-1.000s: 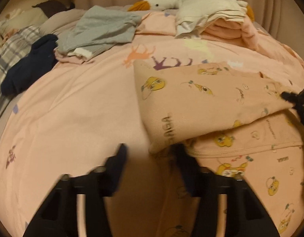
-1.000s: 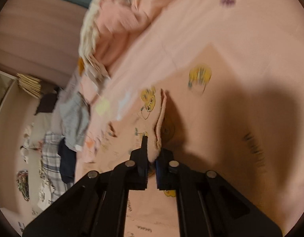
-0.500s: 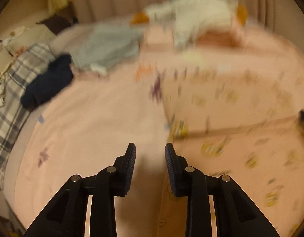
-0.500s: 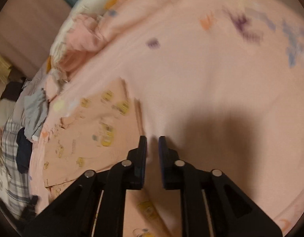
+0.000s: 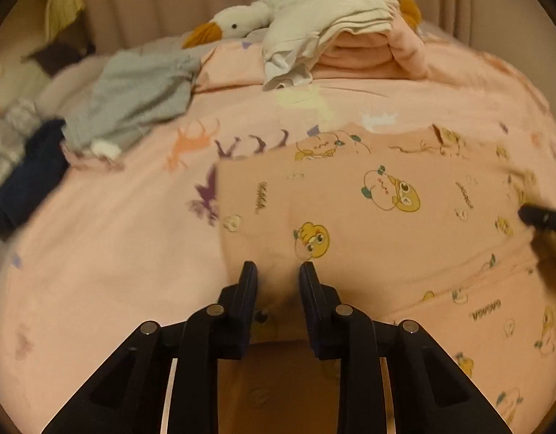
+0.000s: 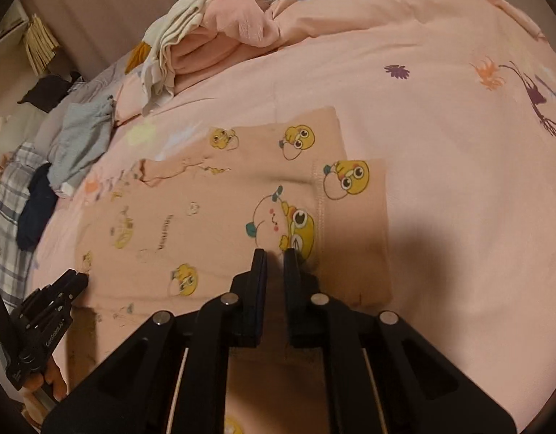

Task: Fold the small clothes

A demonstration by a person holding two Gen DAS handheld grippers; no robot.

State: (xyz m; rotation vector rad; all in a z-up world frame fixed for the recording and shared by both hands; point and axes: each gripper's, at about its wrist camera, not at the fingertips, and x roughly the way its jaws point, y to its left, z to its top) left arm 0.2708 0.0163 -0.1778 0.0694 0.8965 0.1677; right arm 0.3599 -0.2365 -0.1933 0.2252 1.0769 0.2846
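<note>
A pink child's garment (image 5: pixel 368 217) printed with yellow cartoon ducks lies folded flat on the pink bedsheet (image 5: pixel 107 253); it also shows in the right wrist view (image 6: pixel 220 217). My left gripper (image 5: pixel 278 271) hovers over its near left edge, jaws partly open and empty. My right gripper (image 6: pixel 276 256) hovers over its near right part by a stitched hem, jaws a narrow gap apart and empty. The right gripper's tip shows in the left wrist view (image 5: pixel 542 217). The left gripper shows in the right wrist view (image 6: pixel 50 318).
A stack of folded pink and white clothes (image 5: pixel 350 43) sits at the back with a plush goose (image 5: pixel 249 18). A grey garment (image 5: pixel 133 97), a dark navy garment (image 5: pixel 28 184) and a plaid cloth (image 6: pixel 6 209) lie at the left.
The right gripper has let go of the garment's folded edge, which now lies flat. Both grippers pulled back, then returned low over the garment's near edge. The left jaws have narrowed.
</note>
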